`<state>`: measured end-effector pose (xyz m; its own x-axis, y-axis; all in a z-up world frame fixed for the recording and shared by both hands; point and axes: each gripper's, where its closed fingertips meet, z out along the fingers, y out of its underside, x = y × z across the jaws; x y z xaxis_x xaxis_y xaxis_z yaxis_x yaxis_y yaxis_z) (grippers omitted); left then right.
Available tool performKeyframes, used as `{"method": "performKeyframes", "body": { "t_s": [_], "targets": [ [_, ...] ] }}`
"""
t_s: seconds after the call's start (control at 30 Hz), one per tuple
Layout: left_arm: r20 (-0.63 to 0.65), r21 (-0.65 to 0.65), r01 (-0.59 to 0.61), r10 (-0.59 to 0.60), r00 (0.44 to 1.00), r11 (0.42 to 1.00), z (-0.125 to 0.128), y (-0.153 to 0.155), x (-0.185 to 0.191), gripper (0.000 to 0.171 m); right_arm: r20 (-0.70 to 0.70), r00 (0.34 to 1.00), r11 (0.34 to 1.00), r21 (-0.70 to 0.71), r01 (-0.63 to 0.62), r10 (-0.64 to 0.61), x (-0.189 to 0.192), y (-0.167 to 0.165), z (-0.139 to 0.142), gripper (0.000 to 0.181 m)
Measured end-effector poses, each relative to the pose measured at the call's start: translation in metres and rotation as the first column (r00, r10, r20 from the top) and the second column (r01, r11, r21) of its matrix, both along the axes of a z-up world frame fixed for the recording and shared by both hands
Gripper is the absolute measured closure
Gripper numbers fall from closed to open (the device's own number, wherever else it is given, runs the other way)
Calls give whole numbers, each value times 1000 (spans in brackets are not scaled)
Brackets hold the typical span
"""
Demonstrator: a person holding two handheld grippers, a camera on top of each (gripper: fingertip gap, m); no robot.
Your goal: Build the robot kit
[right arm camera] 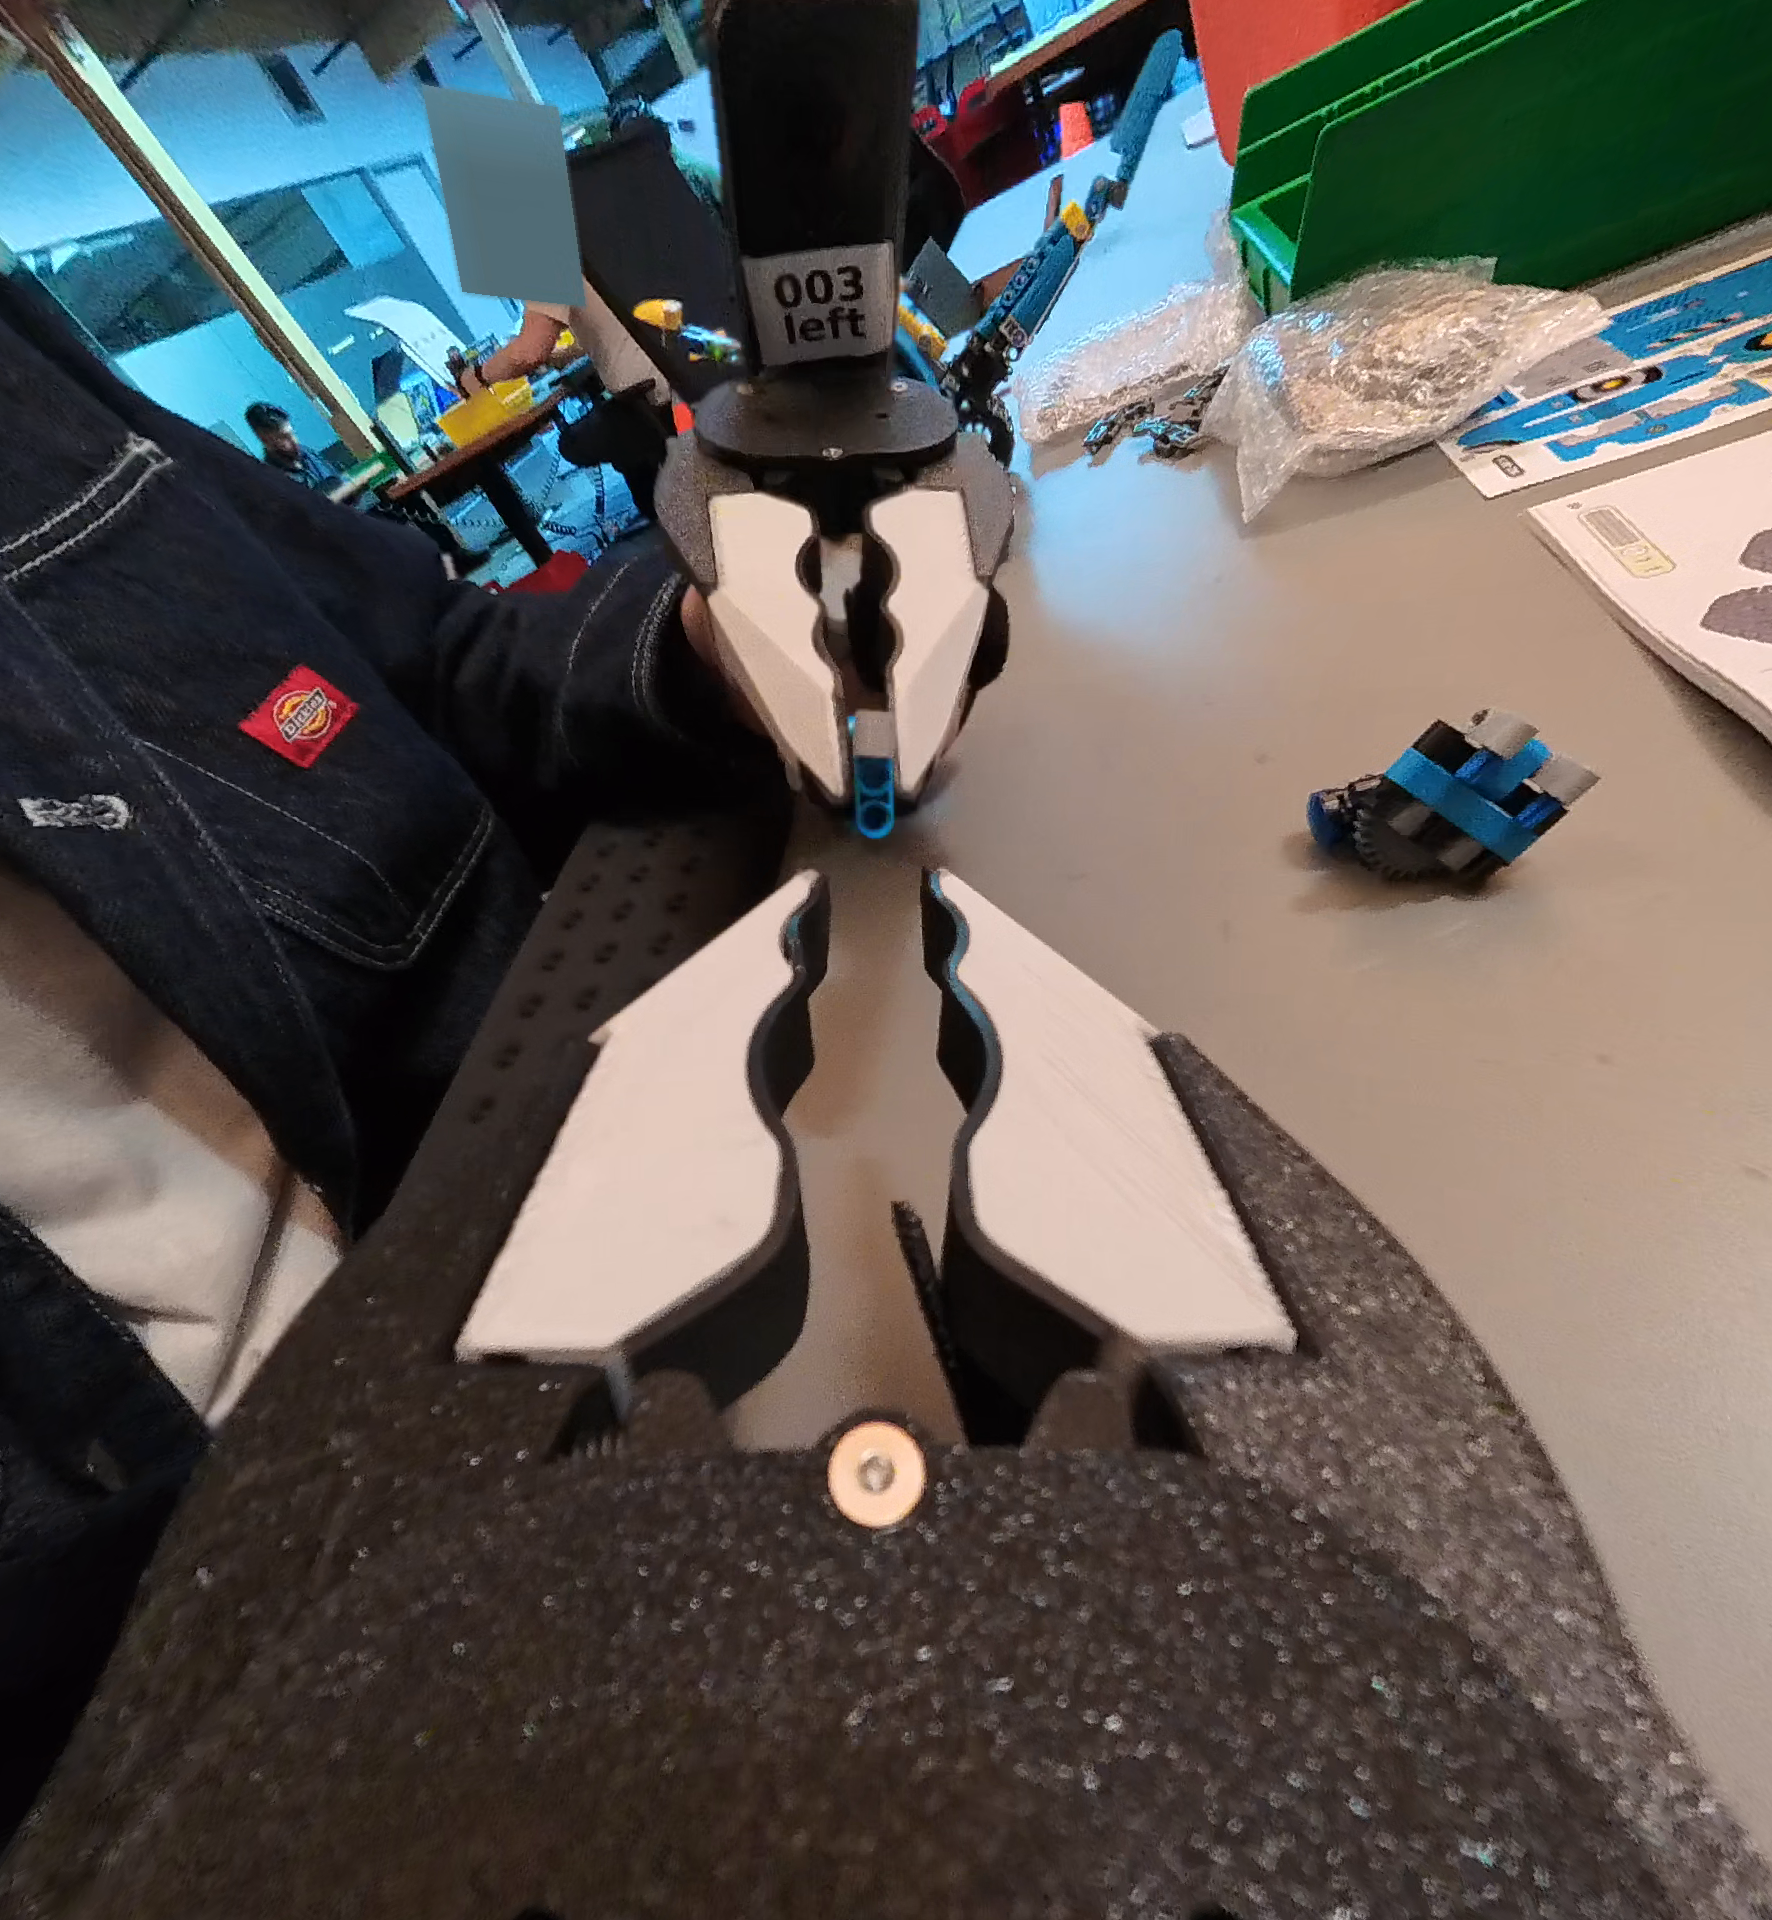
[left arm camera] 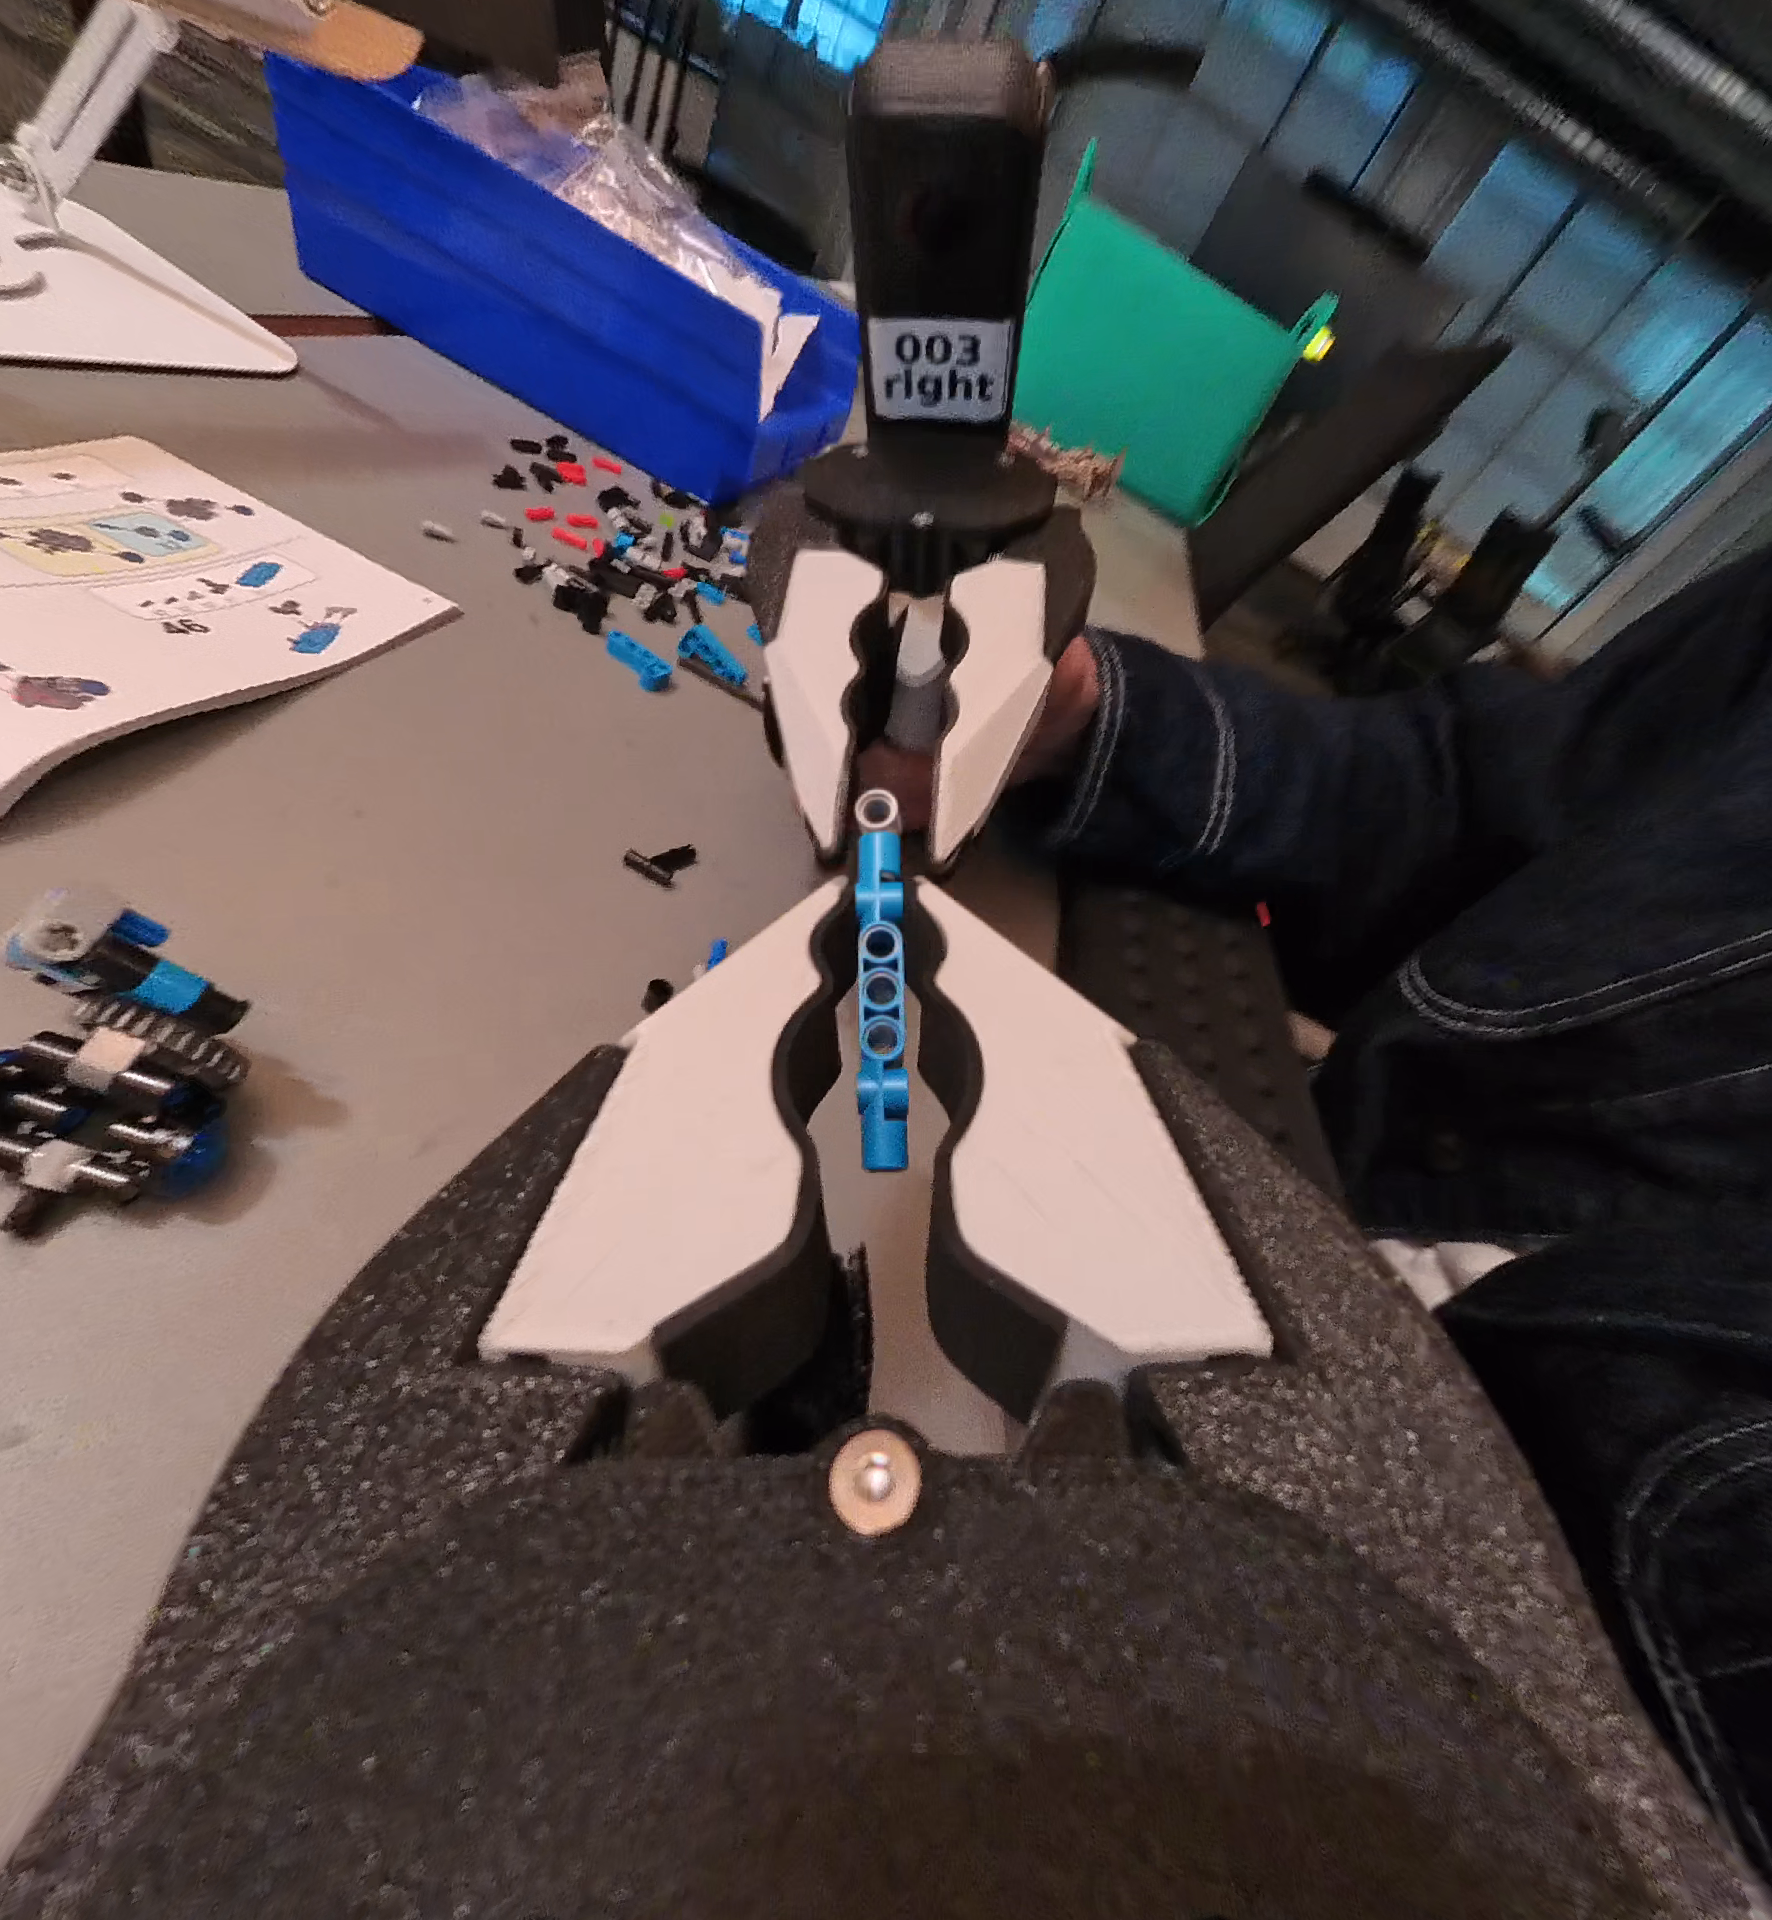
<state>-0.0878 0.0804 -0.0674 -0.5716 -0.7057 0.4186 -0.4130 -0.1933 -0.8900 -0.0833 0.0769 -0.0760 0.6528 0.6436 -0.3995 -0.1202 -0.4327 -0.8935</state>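
My left gripper (left arm camera: 882, 894) is shut on a blue beam with holes (left arm camera: 880, 997), held above the grey table (left arm camera: 446, 935). A small grey round piece (left arm camera: 877, 808) sits at the beam's far end. My right gripper (right arm camera: 874, 883) is open and empty, pointing tip to tip at the left gripper (right arm camera: 874, 800) a short way off. In the left wrist view the right gripper (left arm camera: 882, 847) has its tips on either side of the grey piece. The beam's blue end (right arm camera: 874, 808) and the grey piece (right arm camera: 871, 740) show between the left gripper's fingers.
A part-built blue, black and grey model with a gear (left arm camera: 92, 1070) (right arm camera: 1453, 805) lies on the table. An open booklet (left arm camera: 134, 603), loose small parts (left arm camera: 633, 561), a blue bin (left arm camera: 549, 281), a green bin (right arm camera: 1536, 135) and plastic bags (right arm camera: 1381, 353) stand around. A person's denim sleeve (left arm camera: 1381, 790) is close. The tips of both grippers are at nearly the same place.
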Motion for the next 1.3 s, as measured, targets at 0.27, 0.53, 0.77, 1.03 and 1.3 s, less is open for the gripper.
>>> {"method": "performKeyframes", "body": {
  "t_s": [0.27, 0.53, 0.77, 1.03, 1.3],
  "targets": [
    [-100, -145, -51, 37, 994, 988, -5, 10, 1, 164, 4, 997, 997, -27, 78, -78, 23, 3, -1, 161],
    [-138, -100, -255, 240, 961, 962, -16, 43, 1, 164, 510, 855, 972, -138, 188, -93, 54, -19, -71, 164],
    [-134, 195, -322, 351, 927, 926, -44, 53, 7, 164, 651, 758, 981, -120, 154, -40, 35, -7, -82, 163],
    [-147, 423, -213, 299, 943, 881, -69, 36, 4, 164, 645, 764, 969, -172, 180, -27, 31, -13, -83, 168],
    [-150, 430, -194, 281, 948, 882, -71, 32, 4, 164, 614, 789, 962, -202, 183, -21, 32, -7, -89, 161]
  ]
}}
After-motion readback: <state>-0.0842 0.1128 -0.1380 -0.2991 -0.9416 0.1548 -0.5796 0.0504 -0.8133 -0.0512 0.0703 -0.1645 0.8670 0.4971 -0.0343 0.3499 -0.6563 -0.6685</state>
